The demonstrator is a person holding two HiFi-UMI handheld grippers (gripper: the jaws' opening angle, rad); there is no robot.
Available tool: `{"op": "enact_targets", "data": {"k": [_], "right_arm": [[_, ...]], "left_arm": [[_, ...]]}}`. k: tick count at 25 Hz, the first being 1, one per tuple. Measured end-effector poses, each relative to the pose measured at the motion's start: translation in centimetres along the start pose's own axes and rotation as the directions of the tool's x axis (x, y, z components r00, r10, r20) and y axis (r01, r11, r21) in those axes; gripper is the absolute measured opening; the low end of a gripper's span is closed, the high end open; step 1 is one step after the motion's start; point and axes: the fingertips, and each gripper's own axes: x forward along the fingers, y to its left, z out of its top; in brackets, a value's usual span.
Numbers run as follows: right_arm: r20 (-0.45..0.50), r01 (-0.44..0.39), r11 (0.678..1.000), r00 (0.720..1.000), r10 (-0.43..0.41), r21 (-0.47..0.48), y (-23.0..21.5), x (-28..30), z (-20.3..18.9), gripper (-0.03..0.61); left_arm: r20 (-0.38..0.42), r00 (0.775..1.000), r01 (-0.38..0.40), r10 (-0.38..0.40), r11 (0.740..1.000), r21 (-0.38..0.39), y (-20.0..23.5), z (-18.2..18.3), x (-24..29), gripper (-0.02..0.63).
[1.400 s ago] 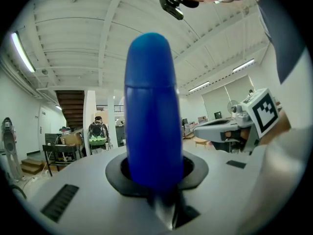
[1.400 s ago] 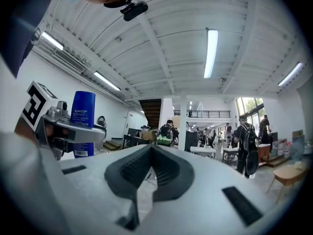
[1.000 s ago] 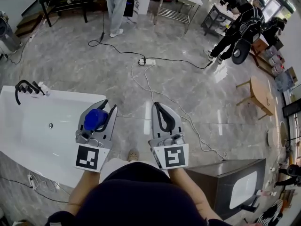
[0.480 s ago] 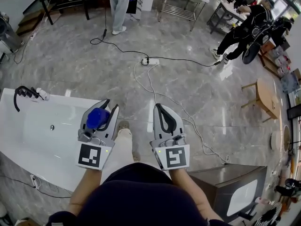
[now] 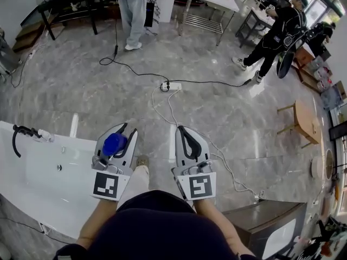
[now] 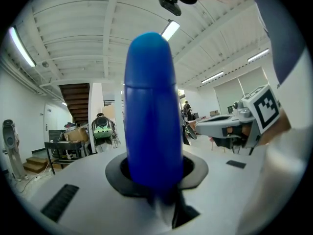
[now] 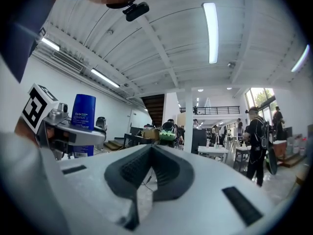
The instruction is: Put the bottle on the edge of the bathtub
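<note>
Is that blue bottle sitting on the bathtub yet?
Not on it: the left gripper holds the bottle in the air, near the tub's edge.

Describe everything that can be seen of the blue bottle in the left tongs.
The bottle is a smooth, deep blue, plastic-looking cylinder with a rounded cap of the same blue above a thin seam. The right gripper view shows pale print on its side, too small to read. It stands upright, cap up, with the left tongs shut on its body; nothing else touches it. It hangs in the air beside the white bathtub, not yet on its edge.
</note>
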Motion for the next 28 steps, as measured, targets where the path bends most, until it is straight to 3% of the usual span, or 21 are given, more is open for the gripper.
{"op": "enact_targets", "data": {"k": [10,18,23,28], "right_arm": [[0.004,0.036,0.999,0.999,-0.036,0.006,-1.6,10.7,-0.4,-0.003],[0.005,0.045,0.998,0.999,-0.046,0.035,-2.7,15.5,-2.0,-0.003],[0.01,-0.052,0.998,0.999,0.052,0.032,-2.6,19.2,-2.1,-0.003],[-0.021,-0.208,0.978,0.978,0.208,0.007,-0.9,24.0,-1.8,-0.003]], "left_arm": [[-0.001,0.999,0.054,-0.054,0.998,0.012,6.8,-0.4,8.0,0.103],[0.001,0.998,0.06,-0.06,0.998,0.017,9.6,-1.5,11.6,0.103],[-0.016,1.0,0.0,0.0,1.0,-0.009,11.1,-2.0,13.2,0.103],[-0.027,0.989,-0.146,0.145,0.989,-0.026,14.6,-1.8,13.5,0.103]]}}
